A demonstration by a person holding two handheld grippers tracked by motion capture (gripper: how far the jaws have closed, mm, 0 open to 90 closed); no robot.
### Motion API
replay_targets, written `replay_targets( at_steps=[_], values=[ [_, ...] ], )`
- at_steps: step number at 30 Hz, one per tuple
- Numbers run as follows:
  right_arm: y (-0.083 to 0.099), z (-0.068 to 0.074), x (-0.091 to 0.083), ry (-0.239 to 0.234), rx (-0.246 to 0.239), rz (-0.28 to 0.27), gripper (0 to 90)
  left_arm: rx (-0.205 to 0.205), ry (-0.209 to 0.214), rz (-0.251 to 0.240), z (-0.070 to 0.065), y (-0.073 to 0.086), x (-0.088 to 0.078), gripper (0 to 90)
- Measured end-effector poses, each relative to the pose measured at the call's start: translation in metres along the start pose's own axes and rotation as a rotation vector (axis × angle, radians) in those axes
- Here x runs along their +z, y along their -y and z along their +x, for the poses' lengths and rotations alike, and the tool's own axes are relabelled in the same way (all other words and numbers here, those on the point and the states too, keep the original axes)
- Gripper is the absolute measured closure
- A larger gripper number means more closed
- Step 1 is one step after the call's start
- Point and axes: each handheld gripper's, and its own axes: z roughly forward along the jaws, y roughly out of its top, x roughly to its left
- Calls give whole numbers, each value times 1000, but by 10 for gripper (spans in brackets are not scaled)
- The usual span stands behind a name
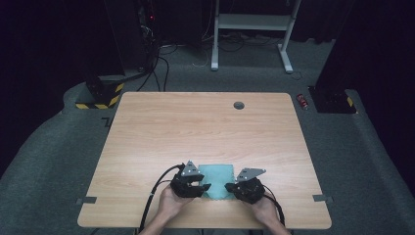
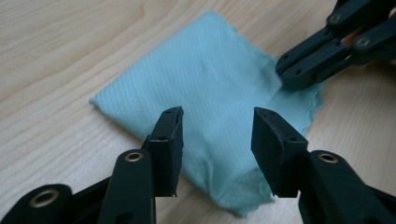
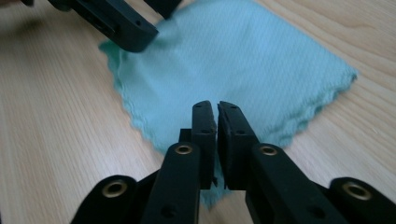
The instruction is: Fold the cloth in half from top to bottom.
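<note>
While both claws sit at the folded teal cloth [image 1: 217, 180] on the desk [image 1: 195, 127]'s near edge, nothing is gripped.
Left claw [image 2: 217, 123] wide over cloth; right claw [image 3: 217, 122] nearly closed, empty above its edge. Risk: a shallow pinch could snag one layer and undo the fold.

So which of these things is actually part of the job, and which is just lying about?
Part of the job:
- teal cloth, flat on the wooden table
- left gripper, jaws open over the cloth
- right gripper, jaws nearly together at the cloth's edge

Just lying about:
- red object on the floor
- white desk frame behind
</note>
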Motion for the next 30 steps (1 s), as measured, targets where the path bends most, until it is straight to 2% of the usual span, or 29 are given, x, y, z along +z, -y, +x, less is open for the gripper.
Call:
replay_targets(
  at_steps=[2,4,7,10,12,14,17,20,21,23,27,30],
  values=[
    [4,3,-2,25,-32,24,820,32,-11,22,-5,6,-1,517],
    [10,4,-5,23,-46,31,798,65,-29,53,-7,15,-2,510],
    [15,3,-8,26,-39,27,791,41,-20,38,-5,23,-7,505],
    [16,2,-10,32,-45,26,785,37,-8,38,-3,25,-10,494],
    [16,1,-12,33,-45,18,780,14,7,21,0,26,-12,480],
    [14,0,-15,26,-17,-8,774,-6,11,-2,3,24,-14,474],
    [8,-3,-15,37,13,-27,769,2,6,-26,5,13,-12,470],
    [-1,-6,-9,47,28,-40,772,10,-17,-35,7,2,-3,468],
    [-3,-8,-6,45,36,-47,772,-3,-20,-42,8,0,1,469],
    [-6,-10,0,45,51,-53,772,-5,-43,-35,12,-2,6,475],
    [-5,-15,10,51,66,-27,775,18,-109,25,17,4,10,478],
    [-3,-17,11,53,64,-14,780,1,-120,21,21,10,4,472]
  ],
)
